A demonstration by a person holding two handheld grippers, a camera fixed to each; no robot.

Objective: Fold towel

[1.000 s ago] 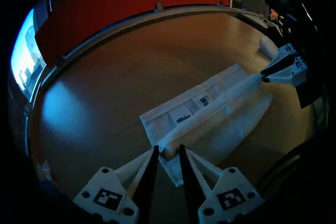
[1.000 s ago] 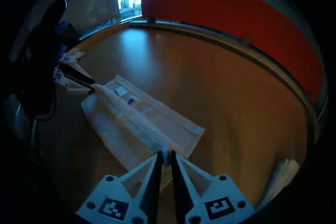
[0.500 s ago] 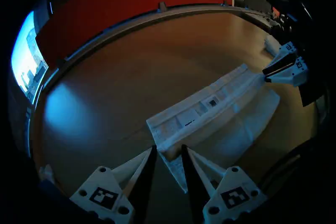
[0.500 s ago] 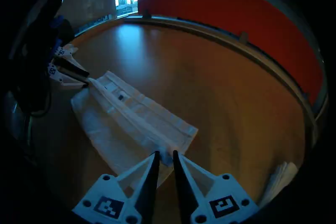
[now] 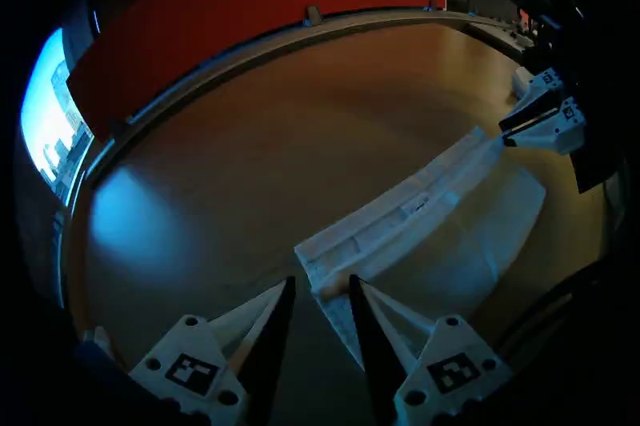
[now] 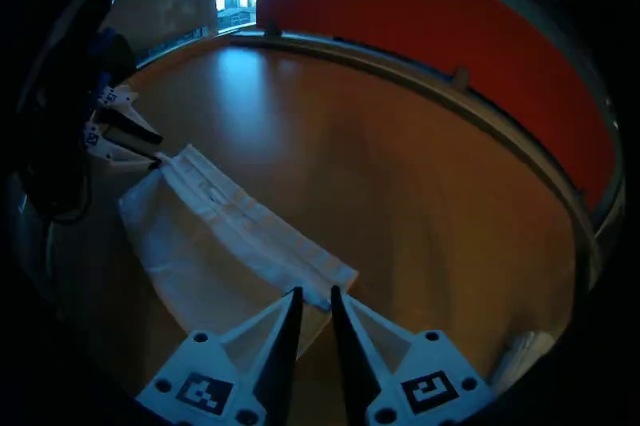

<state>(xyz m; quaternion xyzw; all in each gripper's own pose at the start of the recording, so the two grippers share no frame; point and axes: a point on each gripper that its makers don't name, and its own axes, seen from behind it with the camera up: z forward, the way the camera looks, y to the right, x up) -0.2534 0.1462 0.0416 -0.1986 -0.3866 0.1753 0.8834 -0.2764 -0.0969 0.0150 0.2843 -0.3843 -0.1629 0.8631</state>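
Observation:
A white towel (image 5: 432,226) lies on the wooden table (image 5: 264,146), its top layer lifted along one long edge. My left gripper (image 5: 322,292) is shut on the near corner of that edge. In the left gripper view the other gripper (image 5: 538,124) pinches the far corner at the right. In the right gripper view the towel (image 6: 216,242) stretches away from my right gripper (image 6: 314,296), which is shut on its near corner. The left gripper (image 6: 120,137) holds the far corner at the upper left there, with a person's dark sleeve (image 6: 68,106) behind it.
A red panel (image 6: 448,34) runs behind the table's far rim (image 5: 264,46). A bright window (image 5: 48,122) lies to one side. Another white folded cloth (image 6: 520,350) sits near the table edge at the lower right of the right gripper view.
Both grippers have carried the held long edge of the towel across, rolling the top layer over; the labelled face has turned away and less of it shows.

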